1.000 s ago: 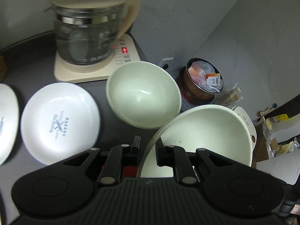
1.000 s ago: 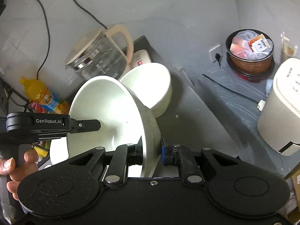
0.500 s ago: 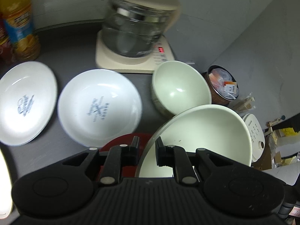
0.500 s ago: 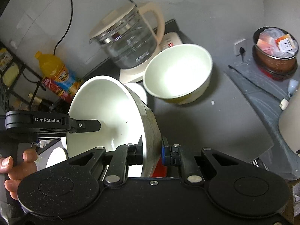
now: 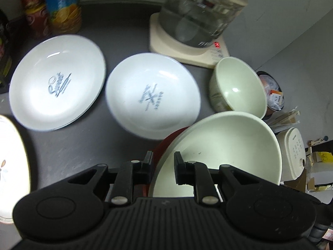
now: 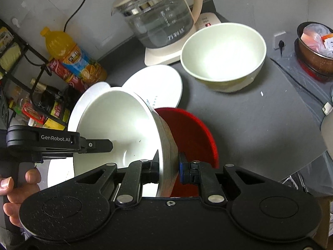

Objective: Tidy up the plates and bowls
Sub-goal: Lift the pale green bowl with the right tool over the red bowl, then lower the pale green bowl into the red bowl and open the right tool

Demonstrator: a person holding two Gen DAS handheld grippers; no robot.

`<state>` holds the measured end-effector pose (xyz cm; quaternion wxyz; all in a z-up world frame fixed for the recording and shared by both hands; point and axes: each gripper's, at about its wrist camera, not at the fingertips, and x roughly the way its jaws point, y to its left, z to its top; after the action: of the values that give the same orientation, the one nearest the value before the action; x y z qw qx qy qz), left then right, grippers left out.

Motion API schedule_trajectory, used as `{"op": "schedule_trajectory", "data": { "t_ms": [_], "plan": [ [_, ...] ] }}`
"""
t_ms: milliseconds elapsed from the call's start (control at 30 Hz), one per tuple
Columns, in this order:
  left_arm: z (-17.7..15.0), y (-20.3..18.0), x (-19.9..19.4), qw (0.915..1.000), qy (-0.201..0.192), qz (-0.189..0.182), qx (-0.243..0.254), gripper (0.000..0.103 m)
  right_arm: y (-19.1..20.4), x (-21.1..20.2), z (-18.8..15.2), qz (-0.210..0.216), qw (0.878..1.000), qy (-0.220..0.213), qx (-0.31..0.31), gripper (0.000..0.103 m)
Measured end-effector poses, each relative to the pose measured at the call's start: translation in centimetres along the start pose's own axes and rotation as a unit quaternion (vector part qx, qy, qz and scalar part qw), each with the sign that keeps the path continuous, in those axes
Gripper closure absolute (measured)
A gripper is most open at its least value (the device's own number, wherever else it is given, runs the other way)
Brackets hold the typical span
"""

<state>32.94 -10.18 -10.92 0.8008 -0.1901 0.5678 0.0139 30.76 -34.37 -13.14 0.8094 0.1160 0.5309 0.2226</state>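
Note:
Both grippers grip opposite rims of one large pale green bowl [image 5: 224,145], also seen in the right wrist view [image 6: 116,129], held above a red plate [image 6: 193,133]. My left gripper [image 5: 162,162] is shut on its near rim. My right gripper [image 6: 168,164] is shut on its right rim. A smaller pale green bowl [image 5: 239,87] stands on the dark counter by the kettle; it also shows in the right wrist view [image 6: 224,56]. Two white plates with blue print [image 5: 58,81] [image 5: 152,95] lie side by side. A cream patterned plate [image 5: 10,158] lies at the far left.
A glass kettle [image 5: 199,16] on a cream base stands at the back. Snack tubes [image 5: 62,4] and an orange drink bottle [image 6: 70,56] stand at the back left beside a wire rack [image 6: 25,79]. A brown bin [image 6: 316,48] and a white appliance [image 5: 293,152] sit beyond the counter's right edge.
Both grippers have carried the large bowl back and leftwards, away from the small bowl and kettle. The red plate now shows beneath it, and a second white plate has come into view.

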Motion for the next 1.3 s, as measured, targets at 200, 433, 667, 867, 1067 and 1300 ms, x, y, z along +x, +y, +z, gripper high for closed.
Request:
{"op": "schedule_trajectory", "data": {
  "t_ms": [200, 433, 667, 867, 1067, 1300],
  "plan": [
    [-0.7, 1.4, 1.0, 0.9997, 0.020, -0.001, -0.011, 0.086, 0.2, 0.4, -0.3, -0.018, 1.000, -0.002, 0.001, 0.087],
    [-1.0, 1.1, 2.1, 0.9994, 0.034, 0.001, -0.001, 0.086, -0.1, 0.9, -0.6, -0.046, 0.999, -0.005, 0.005, 0.087],
    [-1.1, 1.2, 3.6, 0.9987, 0.051, -0.004, -0.002, 0.085, -0.8, 1.4, -1.0, -0.070, 0.997, -0.005, 0.016, 0.085],
    [-1.6, 1.5, 4.8, 0.9981, 0.061, -0.002, -0.001, 0.085, 0.2, 2.0, -0.5, -0.094, 0.996, 0.005, -0.003, 0.082],
    [-1.4, 1.5, 5.2, 0.9982, 0.060, -0.009, 0.001, 0.086, 0.6, 1.5, 0.0, -0.083, 0.996, 0.023, 0.012, 0.062],
    [0.1, 1.2, 4.2, 0.9988, 0.045, -0.019, 0.003, 0.085, 1.0, 0.4, 0.2, -0.071, 0.997, 0.017, 0.010, 0.053]
  ]
}}
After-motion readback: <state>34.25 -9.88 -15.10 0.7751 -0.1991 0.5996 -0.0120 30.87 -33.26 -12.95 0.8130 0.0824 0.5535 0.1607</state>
